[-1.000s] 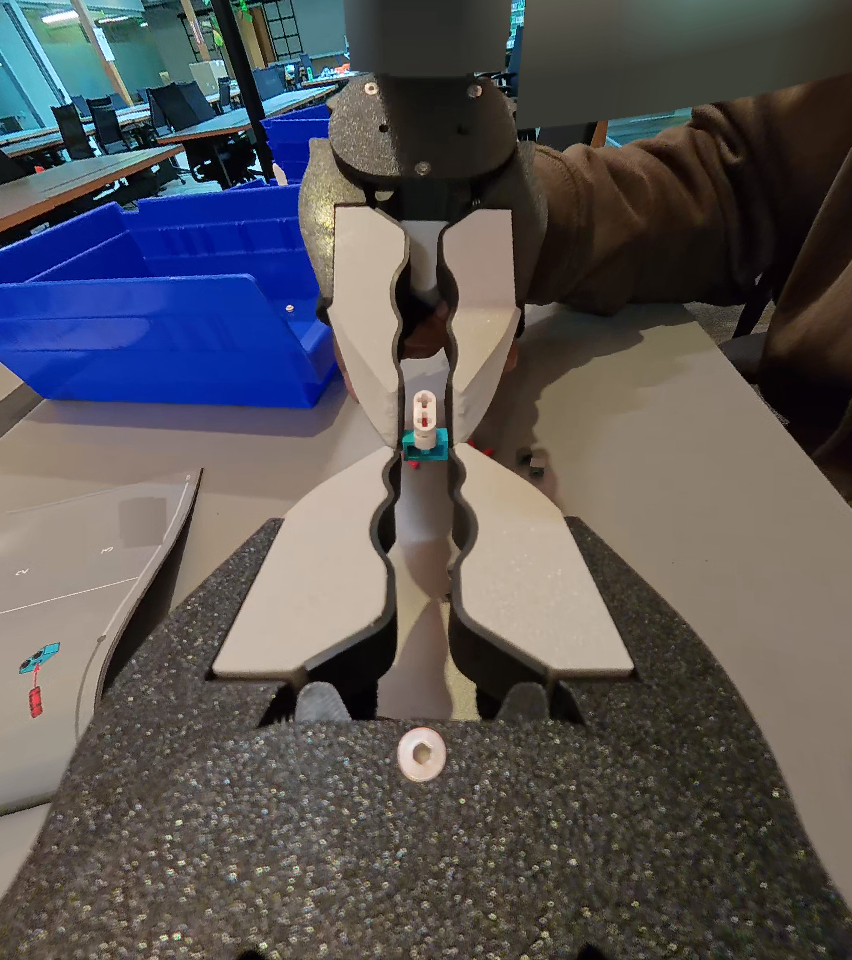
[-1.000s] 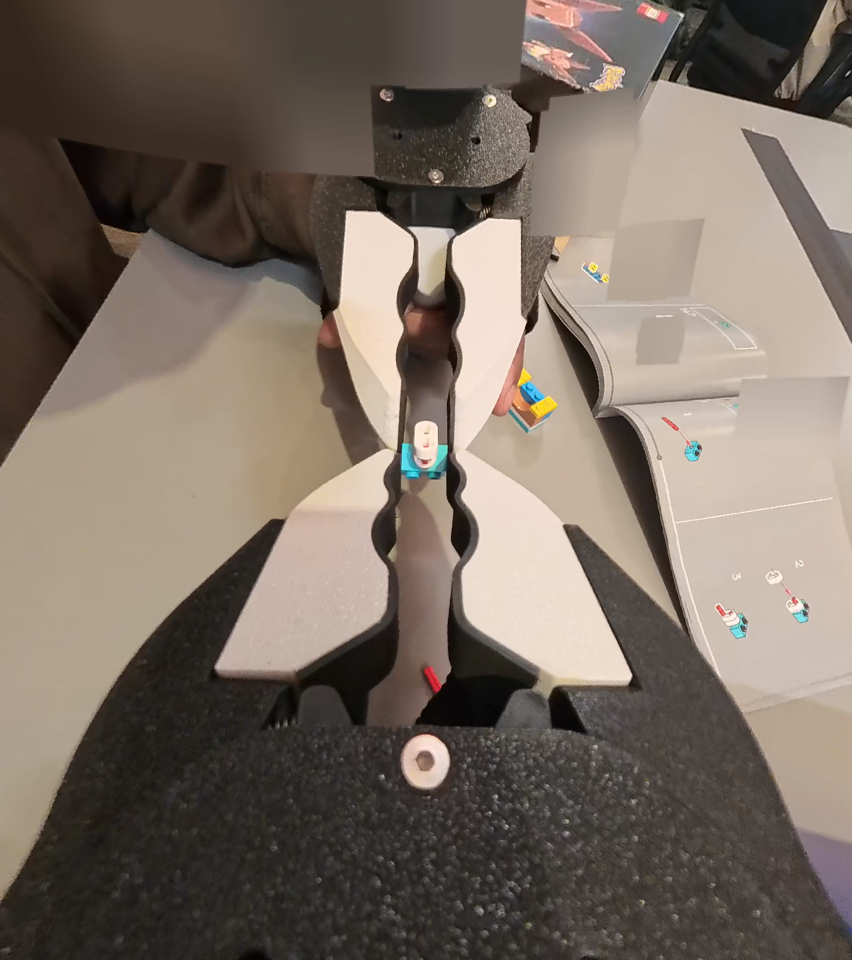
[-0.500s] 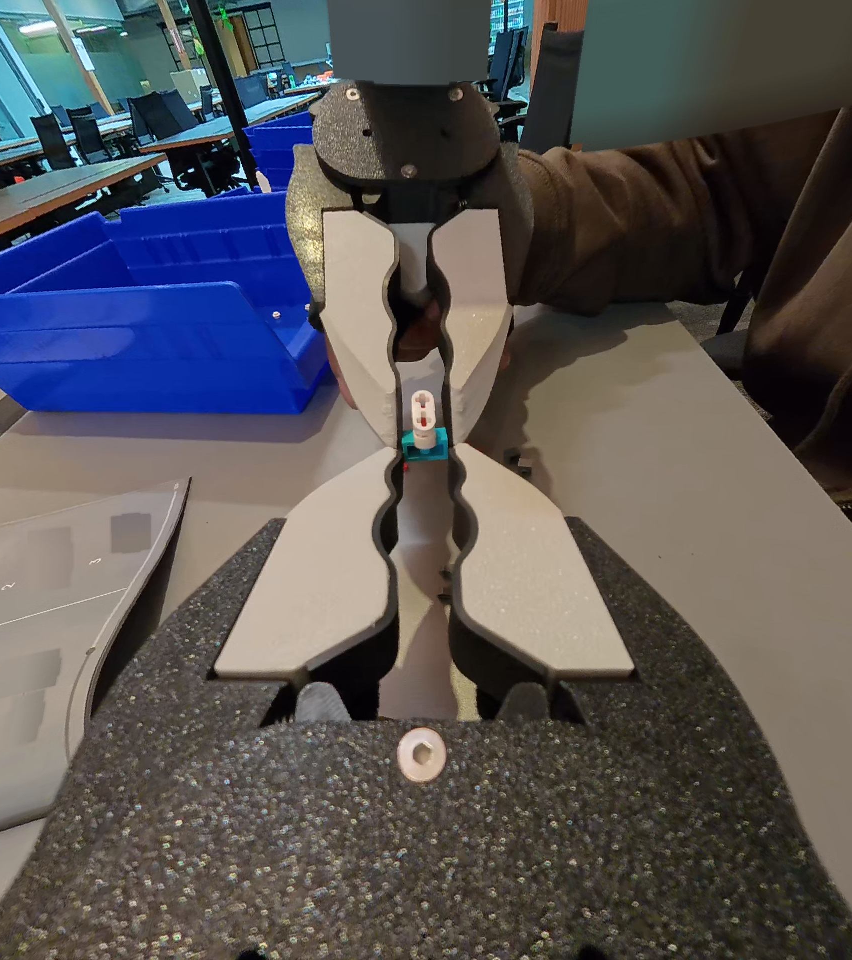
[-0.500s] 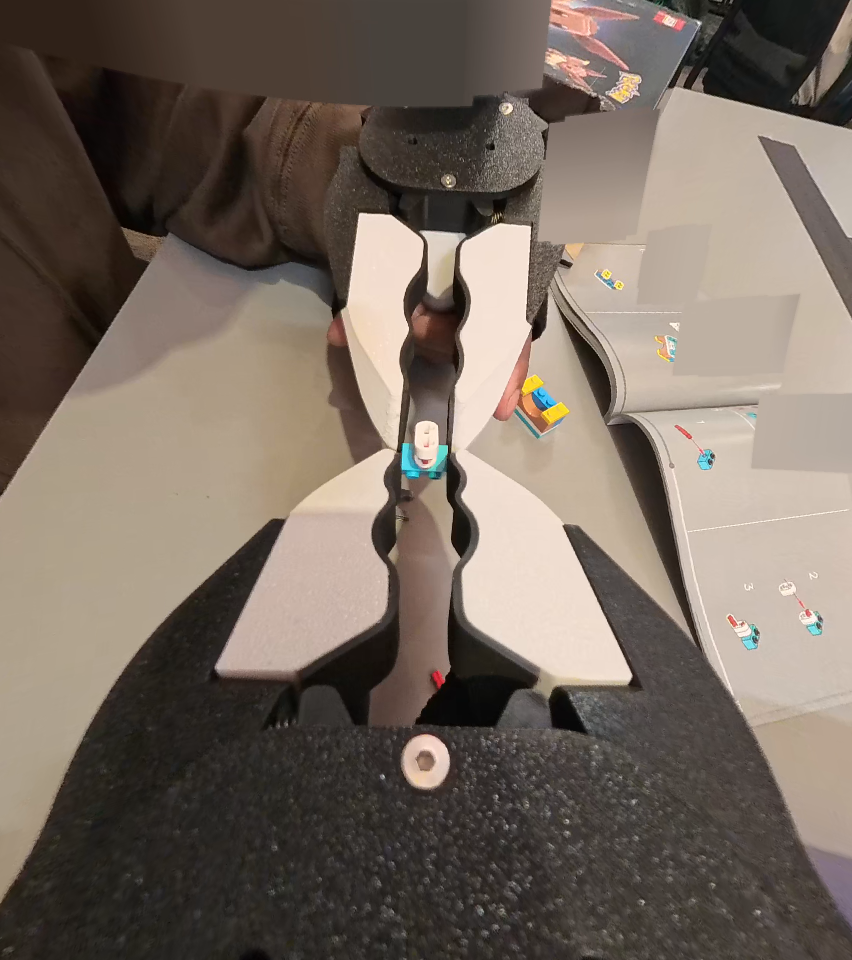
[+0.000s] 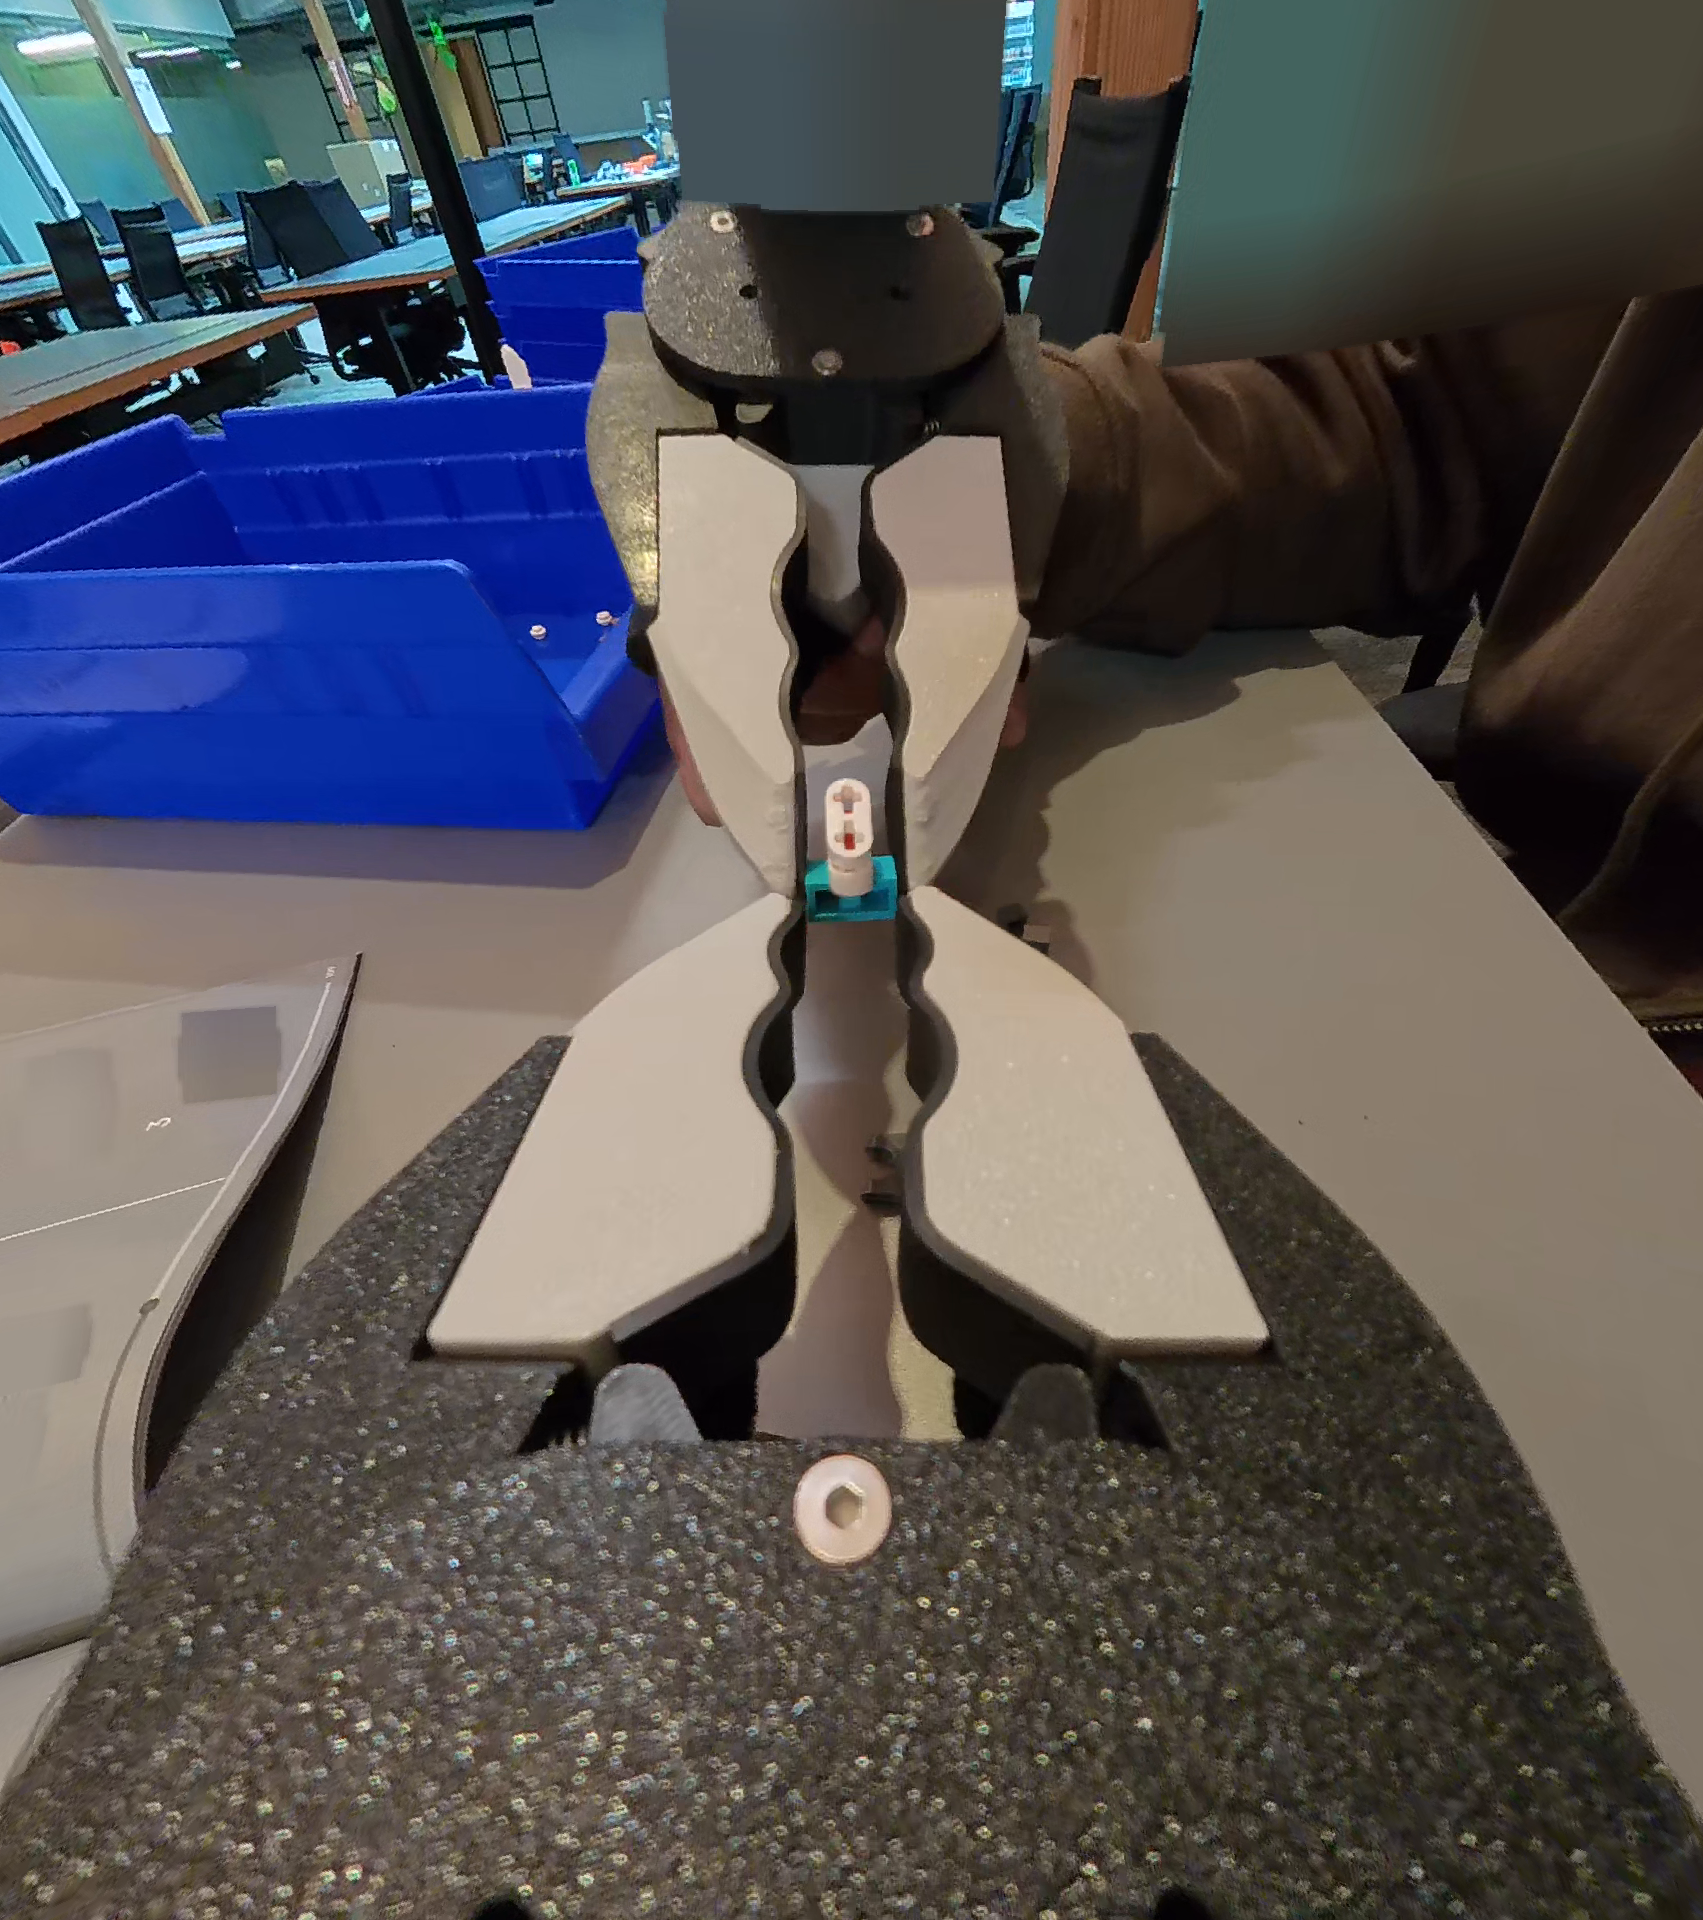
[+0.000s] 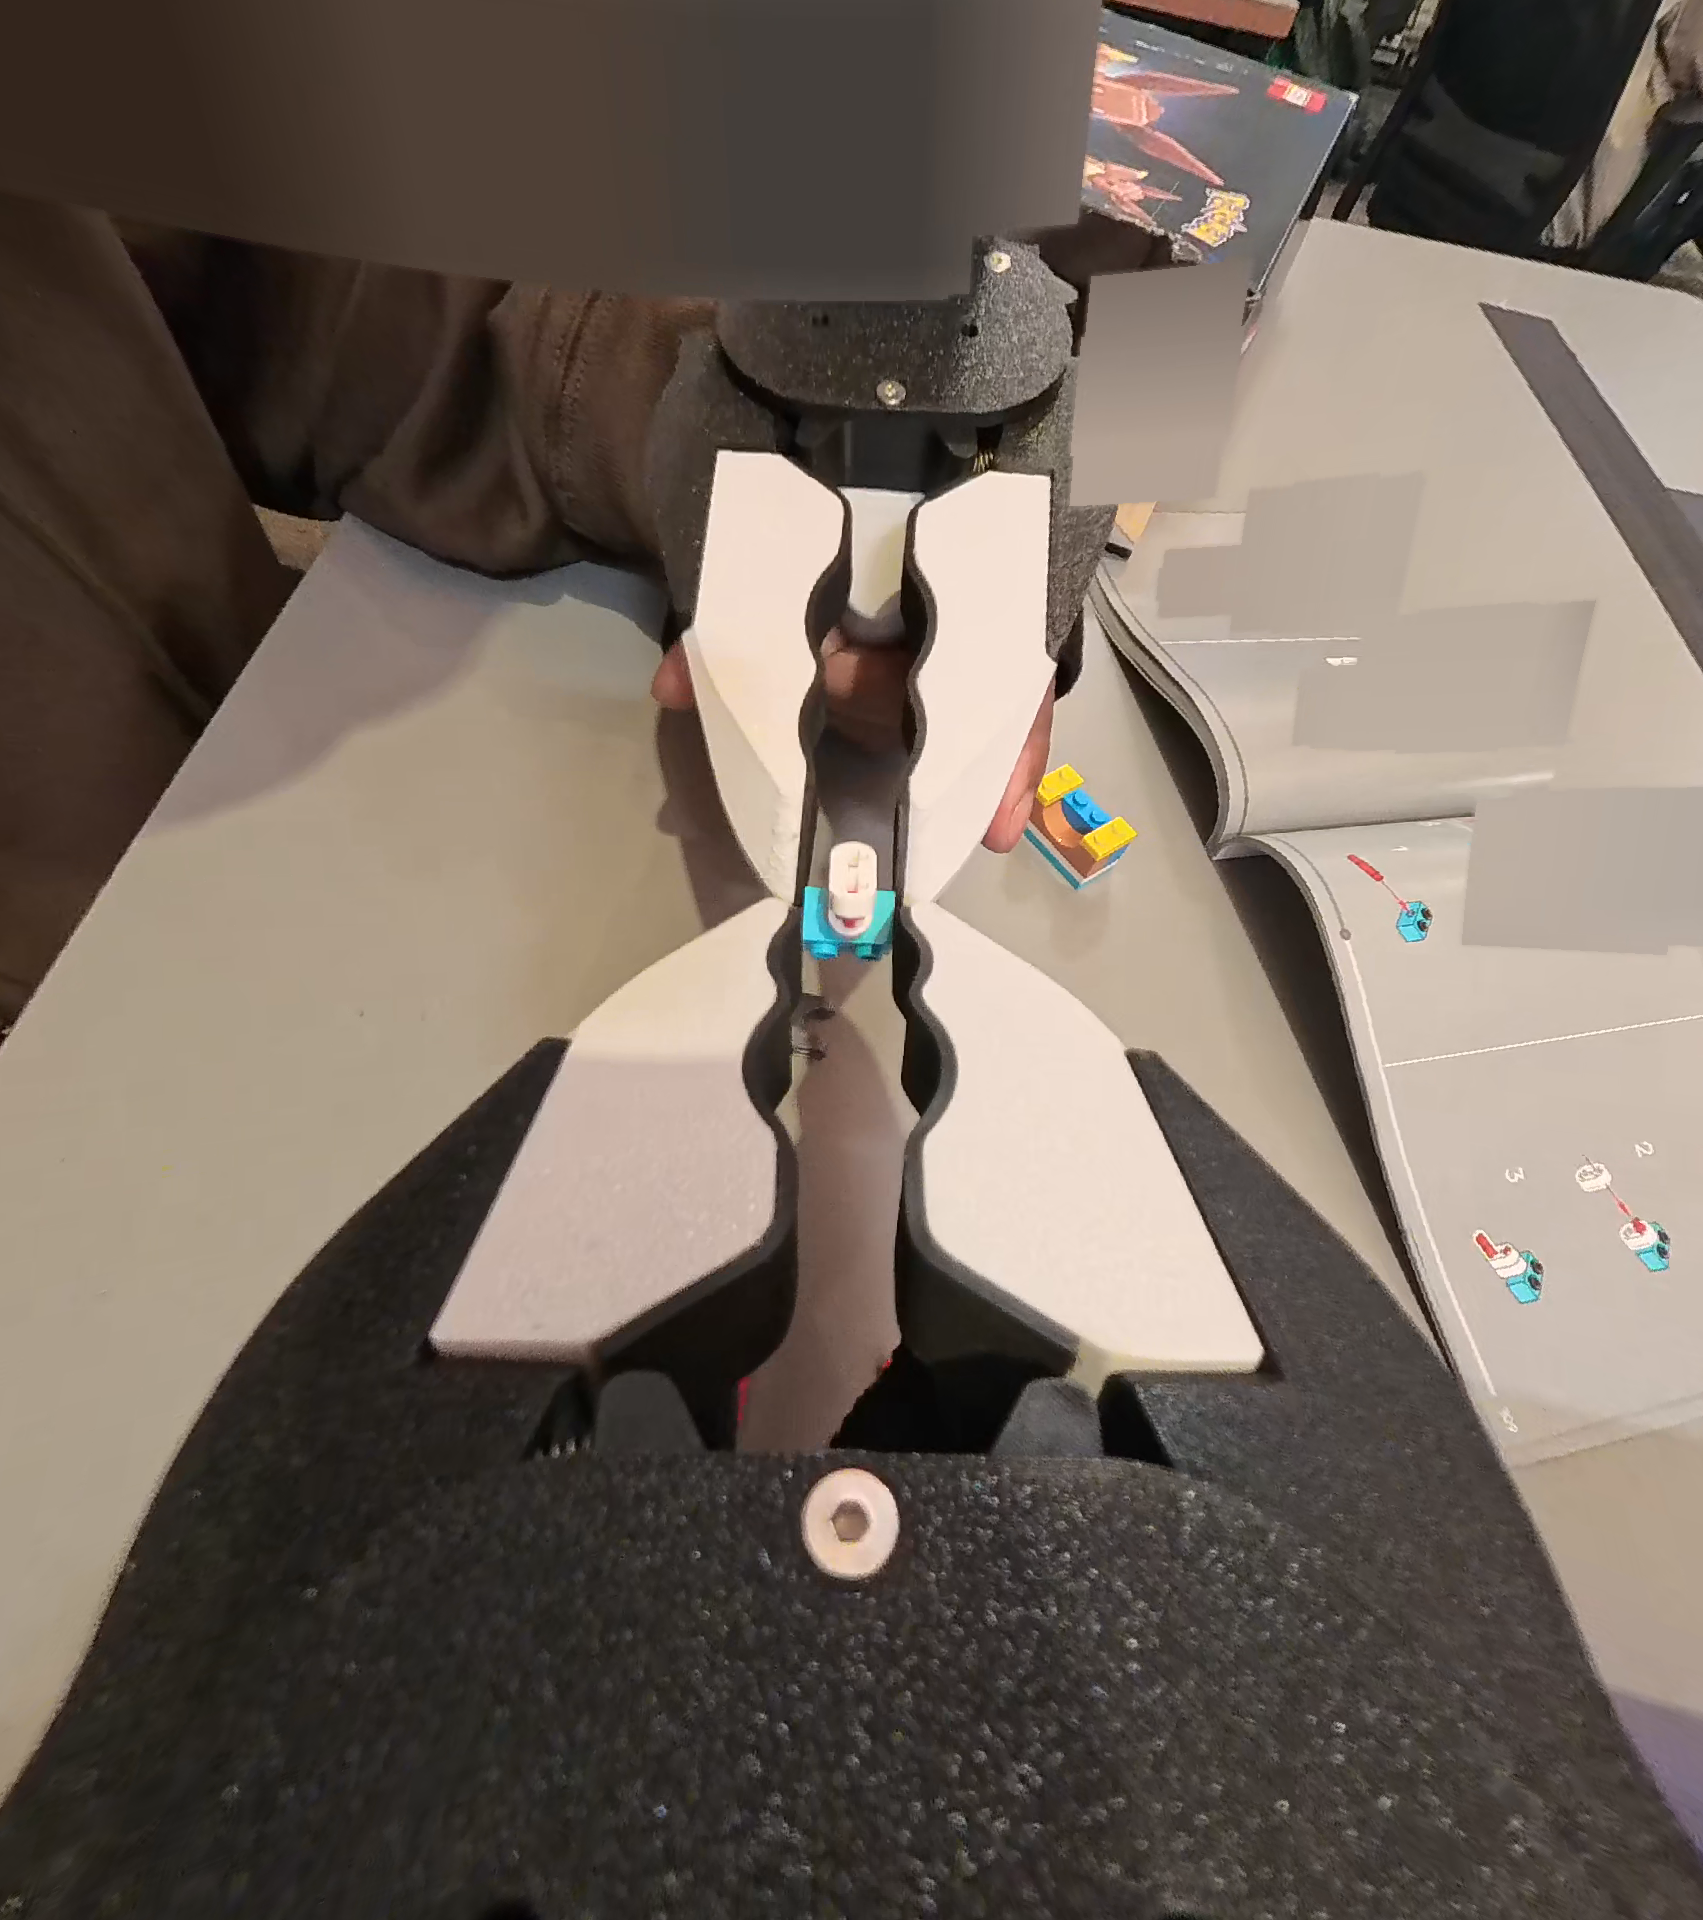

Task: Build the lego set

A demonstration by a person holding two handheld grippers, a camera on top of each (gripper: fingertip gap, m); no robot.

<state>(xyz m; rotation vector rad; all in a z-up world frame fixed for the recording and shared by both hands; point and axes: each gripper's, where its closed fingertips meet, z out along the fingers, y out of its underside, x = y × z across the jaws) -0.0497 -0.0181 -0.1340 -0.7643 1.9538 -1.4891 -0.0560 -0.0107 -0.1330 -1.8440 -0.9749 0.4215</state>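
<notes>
The lego build [image 5: 849, 878] is hanging in the air over the grey table [image 5: 1242, 1039], right in the middle, where the two tools are meeting tip to tip. It is a teal brick [image 5: 849, 902] with a white piece [image 5: 847, 821] standing up on it, and a bit of red pin [image 5: 848, 840] is peeking out.

The left gripper [image 5: 849, 914] and the right gripper [image 6: 847, 935] are both nearly closed. Each one seems to be pinching the teal brick by its sides. I cannot tell which one is squeezing harder.

An open booklet [image 6: 1553, 1143] is lying to the right in the right wrist view, and a small yellow and blue build [image 6: 1081, 826] is sitting just beside it. A blue bin [image 5: 255, 665] is standing far off on the table.

I think the white piece is being pushed down onto the brick. Next, the push needs to be going straight down, with the brick being held steady so it does not twist or pop out.
</notes>
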